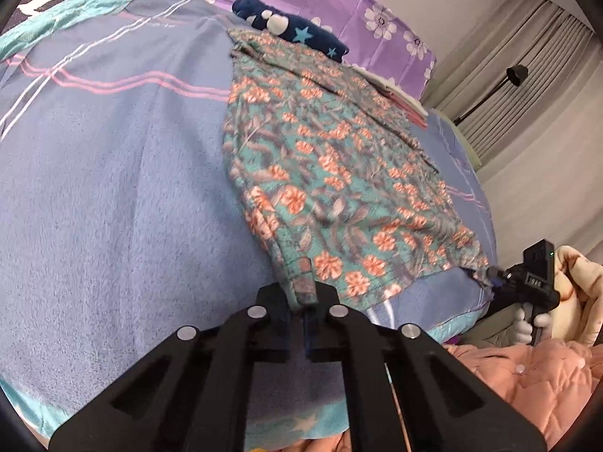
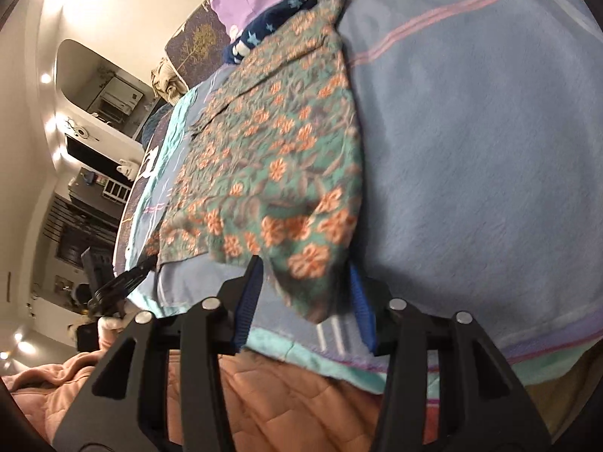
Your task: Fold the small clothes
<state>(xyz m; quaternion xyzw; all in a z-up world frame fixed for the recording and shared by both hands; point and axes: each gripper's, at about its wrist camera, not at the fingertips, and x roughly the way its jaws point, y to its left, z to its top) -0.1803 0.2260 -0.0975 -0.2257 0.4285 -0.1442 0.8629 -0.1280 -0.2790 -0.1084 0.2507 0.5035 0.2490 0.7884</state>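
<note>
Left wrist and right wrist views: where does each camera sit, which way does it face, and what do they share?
Left wrist: on the left claw, facing up the bed toward the purple pillow; the claw is shut on a near corner of the floral garment; the right claw and a gloved hand show at far right.
Right wrist: on the right claw, facing up the bed too; its claw is open around the other near corner.
Shared: garment, pillow, blue blanket.

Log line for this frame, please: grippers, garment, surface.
left gripper: shut on floral garment corner | right gripper: open around other near corner | garment flat on blue blanket
</note>
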